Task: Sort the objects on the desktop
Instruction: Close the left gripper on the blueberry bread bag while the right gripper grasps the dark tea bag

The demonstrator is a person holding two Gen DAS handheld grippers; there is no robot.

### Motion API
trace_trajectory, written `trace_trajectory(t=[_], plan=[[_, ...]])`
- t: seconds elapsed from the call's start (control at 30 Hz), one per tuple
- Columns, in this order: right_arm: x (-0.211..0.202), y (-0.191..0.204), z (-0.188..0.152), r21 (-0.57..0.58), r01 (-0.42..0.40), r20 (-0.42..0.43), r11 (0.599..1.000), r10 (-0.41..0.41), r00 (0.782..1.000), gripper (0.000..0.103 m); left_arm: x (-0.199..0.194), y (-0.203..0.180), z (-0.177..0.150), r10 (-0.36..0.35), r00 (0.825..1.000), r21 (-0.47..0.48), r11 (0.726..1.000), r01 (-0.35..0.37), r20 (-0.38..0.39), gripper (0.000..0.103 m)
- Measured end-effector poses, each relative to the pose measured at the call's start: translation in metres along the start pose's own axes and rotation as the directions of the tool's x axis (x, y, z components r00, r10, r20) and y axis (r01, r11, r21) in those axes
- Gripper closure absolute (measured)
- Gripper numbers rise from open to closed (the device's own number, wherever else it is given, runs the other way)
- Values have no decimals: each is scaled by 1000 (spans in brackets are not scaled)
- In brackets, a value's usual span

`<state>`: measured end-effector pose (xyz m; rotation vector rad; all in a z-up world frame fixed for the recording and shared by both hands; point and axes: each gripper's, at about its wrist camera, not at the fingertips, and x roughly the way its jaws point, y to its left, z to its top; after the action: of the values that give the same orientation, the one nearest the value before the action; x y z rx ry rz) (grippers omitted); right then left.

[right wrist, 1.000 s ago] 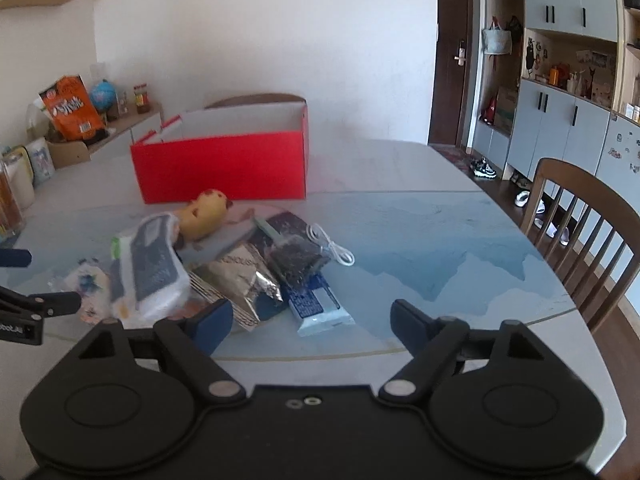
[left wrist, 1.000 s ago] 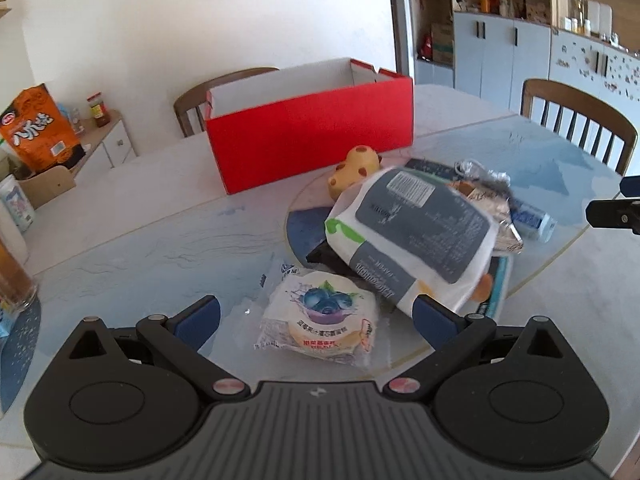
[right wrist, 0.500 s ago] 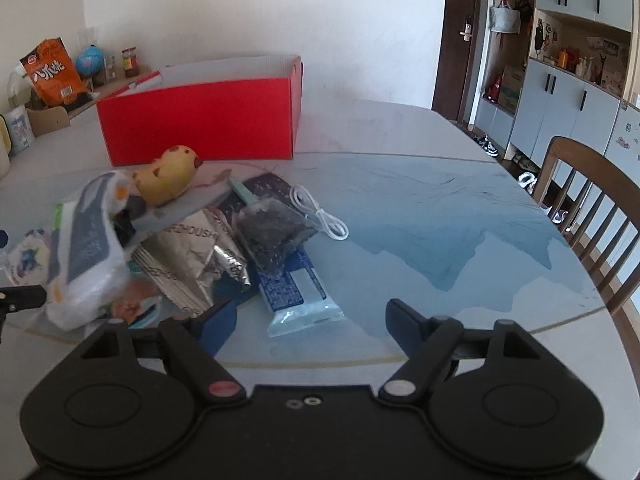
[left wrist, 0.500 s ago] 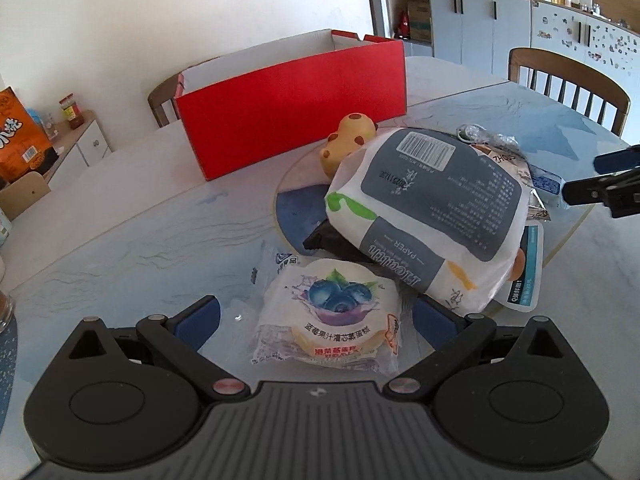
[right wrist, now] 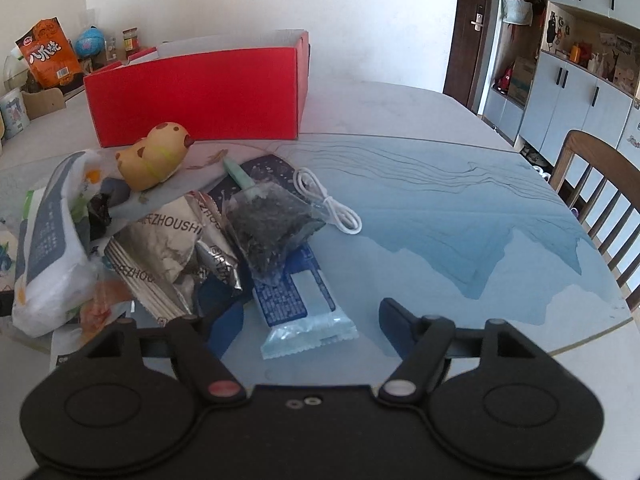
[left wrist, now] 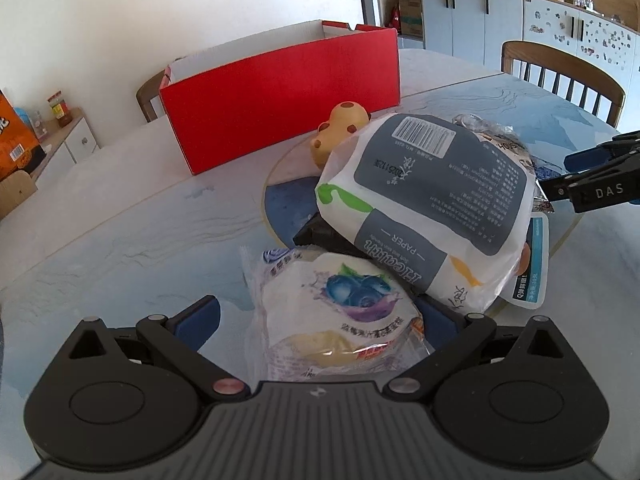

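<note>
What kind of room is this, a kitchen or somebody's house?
It looks like a dining room in somebody's home. There is a big table with wooden chairs around it, grey cupboards along the wall with bottles on top, and a front door with shoes on the floor near it.

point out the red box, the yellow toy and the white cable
red box (right wrist: pixel 196 98), right wrist view, front wall
yellow toy (right wrist: pixel 154 156), right wrist view, middle of its body
white cable (right wrist: pixel 328 204), right wrist view, coiled loop

A pale marbled table (right wrist: pixel 460 208) carries a red box (right wrist: pixel 200 100), a white cable (right wrist: pixel 332 208) and heaped packets (right wrist: pixel 168 248).
</note>
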<state>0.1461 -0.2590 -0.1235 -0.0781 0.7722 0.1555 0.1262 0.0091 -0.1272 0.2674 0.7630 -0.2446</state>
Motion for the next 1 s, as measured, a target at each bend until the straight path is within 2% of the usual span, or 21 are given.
trace_trajectory(t=[0.17,0.43,0.67,0.8,1.0], plan=[[3,1,2,7,-15,3,1000,15,1000,35,0,1,0,-17,1000,-12,1000,17,2,6],[3,5,3,4,-27,3,1000,27,1000,44,1,2,2,-29,1000,-23,999,29,-8,27],[1,6,5,15,-35,-11,999,35,999,52,0,5,4,-41,999,-45,998,41,-15,32],[-1,9,7,19,-57,-31,998,57,998,63,-1,7,5,-43,999,-66,997,41,-25,34],[-4,10,10,35,-68,-67,997,70,995,63,-5,9,7,-41,999,-84,996,38,-31,39]])
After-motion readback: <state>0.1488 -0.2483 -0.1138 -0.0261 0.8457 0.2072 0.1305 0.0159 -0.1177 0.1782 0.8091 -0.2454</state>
